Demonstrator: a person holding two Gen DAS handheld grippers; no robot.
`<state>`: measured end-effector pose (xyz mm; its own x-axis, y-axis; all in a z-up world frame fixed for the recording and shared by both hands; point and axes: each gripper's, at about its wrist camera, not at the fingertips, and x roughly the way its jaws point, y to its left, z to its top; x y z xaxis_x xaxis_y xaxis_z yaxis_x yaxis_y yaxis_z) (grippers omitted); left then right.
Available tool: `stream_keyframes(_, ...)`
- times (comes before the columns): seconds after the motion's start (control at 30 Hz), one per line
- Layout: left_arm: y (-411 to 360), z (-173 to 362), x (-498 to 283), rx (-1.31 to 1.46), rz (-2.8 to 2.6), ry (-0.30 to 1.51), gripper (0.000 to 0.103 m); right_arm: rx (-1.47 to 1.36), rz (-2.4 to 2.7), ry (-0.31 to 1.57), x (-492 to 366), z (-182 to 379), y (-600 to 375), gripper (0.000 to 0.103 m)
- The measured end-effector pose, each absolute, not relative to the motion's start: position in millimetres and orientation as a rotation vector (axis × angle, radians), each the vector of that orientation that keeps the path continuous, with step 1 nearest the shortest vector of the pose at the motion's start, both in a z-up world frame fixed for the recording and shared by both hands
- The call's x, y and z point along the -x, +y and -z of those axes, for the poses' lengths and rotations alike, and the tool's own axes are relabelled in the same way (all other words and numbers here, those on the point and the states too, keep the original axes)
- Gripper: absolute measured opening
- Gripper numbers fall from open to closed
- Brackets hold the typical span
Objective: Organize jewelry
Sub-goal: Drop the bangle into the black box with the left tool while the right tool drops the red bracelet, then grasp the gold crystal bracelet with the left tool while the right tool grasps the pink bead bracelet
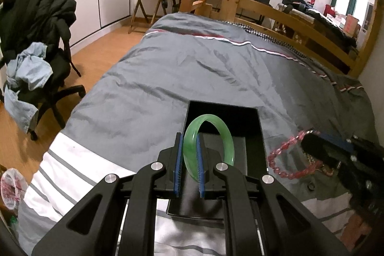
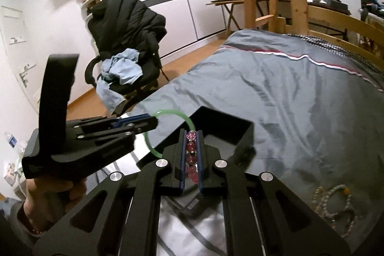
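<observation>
My left gripper [image 1: 189, 143] is shut on a green jade bangle [image 1: 223, 128] and holds it upright over an open black box [image 1: 260, 136] on the bed. My right gripper [image 2: 192, 138] is shut on a pink bead bracelet [image 2: 191, 155], held over the near edge of the same black box [image 2: 242, 136]. In the left wrist view the pink bracelet [image 1: 280, 155] hangs from the right gripper [image 1: 312, 138] just right of the box. In the right wrist view the left gripper [image 2: 151, 122] holds the green bangle [image 2: 148, 143] at the box's left side.
The box lies on a grey duvet [image 1: 180, 73] with white stripes. More bead strings [image 2: 336, 203] lie on the bed at the right. An office chair [image 1: 40, 44] piled with a black coat stands left of the bed. A wooden bed frame [image 1: 276, 13] runs along the far side.
</observation>
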<state>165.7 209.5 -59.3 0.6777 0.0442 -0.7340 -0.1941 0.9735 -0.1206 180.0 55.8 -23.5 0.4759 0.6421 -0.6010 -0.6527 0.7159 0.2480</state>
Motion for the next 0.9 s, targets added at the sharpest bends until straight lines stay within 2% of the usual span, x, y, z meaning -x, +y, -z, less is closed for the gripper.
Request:
stream_keyframes(0.53,213.7,61.5,-165.3,0.238,-0.126,0.817,0.012,0.079,-0.792,0.835,-176.4,62.8,79.3,0.011)
stream_keyframes(0.57,213.0,62.1,-165.7,0.235,-0.126,0.819,0.013,0.081,-0.788,0.834,-176.0,64.3,78.4,0.015)
stream_keyframes(0.6,211.5,62.8,-166.4,0.231,-0.123,0.823,0.014,0.084,-0.782,0.831,-175.7,64.8,76.2,0.028)
stream_keyframes(0.63,210.3,62.7,-166.4,0.227,-0.122,0.822,0.022,0.082,-0.778,0.824,-174.8,64.2,74.3,0.037)
stream_keyframes(0.67,209.1,61.5,-165.7,0.221,-0.126,0.816,0.038,0.078,-0.776,0.813,-174.6,63.2,70.3,0.060)
stream_keyframes(0.7,208.4,59.9,-164.3,0.218,-0.128,0.806,0.047,0.067,-0.763,0.791,-172.9,60.2,65.2,0.076)
stream_keyframes(0.73,207.9,57.9,-162.9,0.218,-0.128,0.793,0.064,0.057,-0.745,0.766,-170.7,56.6,59.1,0.080)
stream_keyframes(0.77,206.8,55.5,-161.1,0.217,-0.127,0.778,0.071,0.045,-0.728,0.751,-168.8,53.9,51.8,0.083)
stream_keyframes(0.83,202.7,53.5,-160.1,0.216,-0.114,0.771,0.076,0.032,-0.694,0.753,-167.0,52.8,36.2,0.083)
stream_keyframes(0.9,192.8,54.6,-161.8,0.201,-0.082,0.783,0.077,0.033,-0.652,0.755,-163.5,54.4,16.8,0.089)
